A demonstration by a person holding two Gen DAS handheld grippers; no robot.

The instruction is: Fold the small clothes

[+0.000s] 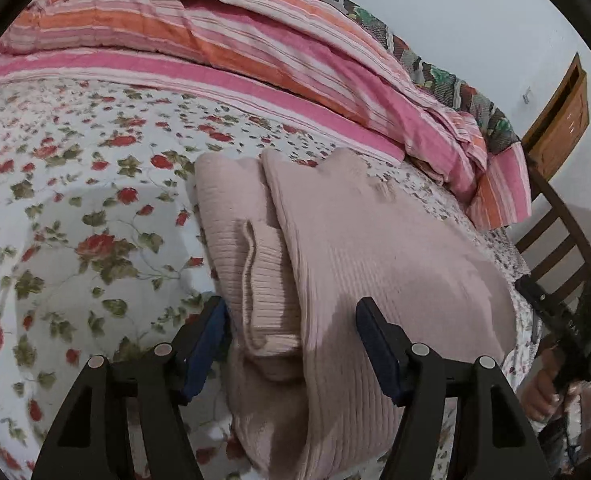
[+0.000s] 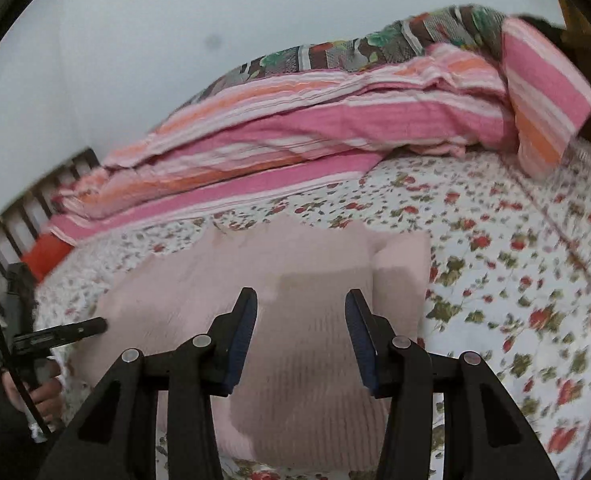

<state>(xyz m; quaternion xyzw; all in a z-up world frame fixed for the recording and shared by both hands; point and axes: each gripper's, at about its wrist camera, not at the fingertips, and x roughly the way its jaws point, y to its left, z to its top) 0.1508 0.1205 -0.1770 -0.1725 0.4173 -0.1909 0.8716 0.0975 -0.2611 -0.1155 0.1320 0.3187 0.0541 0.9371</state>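
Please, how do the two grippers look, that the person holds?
Both the left gripper and the right gripper have black angular plastic fingers with dark blue pads and round silver pivot pins. Each has a black handle; a thin black cable runs by the left one.

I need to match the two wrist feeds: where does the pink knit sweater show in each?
Left wrist: pink knit sweater fills centre to lower right, cuff folded over its left part.
Right wrist: it lies centre and lower left, behind the jaws.
Shared landmark: the striped pink-and-orange blanket bunched along the far side of the bed.
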